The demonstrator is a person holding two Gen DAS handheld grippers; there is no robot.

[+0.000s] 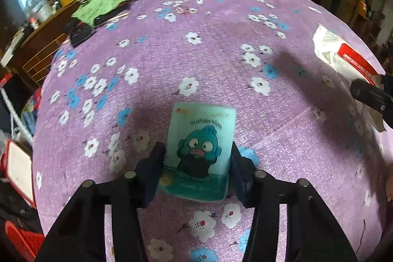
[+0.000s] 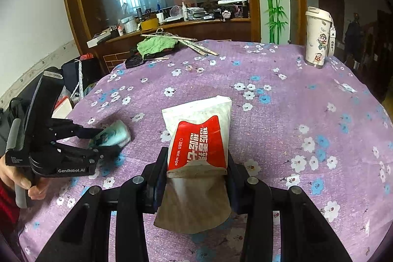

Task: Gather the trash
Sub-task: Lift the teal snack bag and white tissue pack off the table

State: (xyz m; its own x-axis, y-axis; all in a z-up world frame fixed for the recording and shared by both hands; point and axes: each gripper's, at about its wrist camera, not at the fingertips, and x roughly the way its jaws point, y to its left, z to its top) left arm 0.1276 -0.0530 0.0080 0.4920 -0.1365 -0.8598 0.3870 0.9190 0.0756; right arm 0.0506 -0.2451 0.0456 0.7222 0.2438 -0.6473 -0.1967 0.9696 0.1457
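Left tool (image 1: 197, 161) closed on the sides of a teal plastic tissue packet printed with a cartoon fish (image 1: 201, 151), flat on a round surface draped in purple cloth with white and blue blossoms (image 1: 221, 46). Right tool (image 2: 196, 163) clamped on a white-and-red wet-wipe pouch (image 2: 201, 134) with a crumpled brown paper scrap (image 2: 194, 208) beneath it, pouch raised off the cloth, to the right of the packet. Seen from the right wrist: a hand (image 2: 22, 178) gripping the left tool's handle at the left edge. Far side of the surface: white lidded cartoon-printed tumbler (image 2: 316, 38), upright; green knitted cloth (image 2: 157, 44) beside wooden sticks (image 2: 196, 44).
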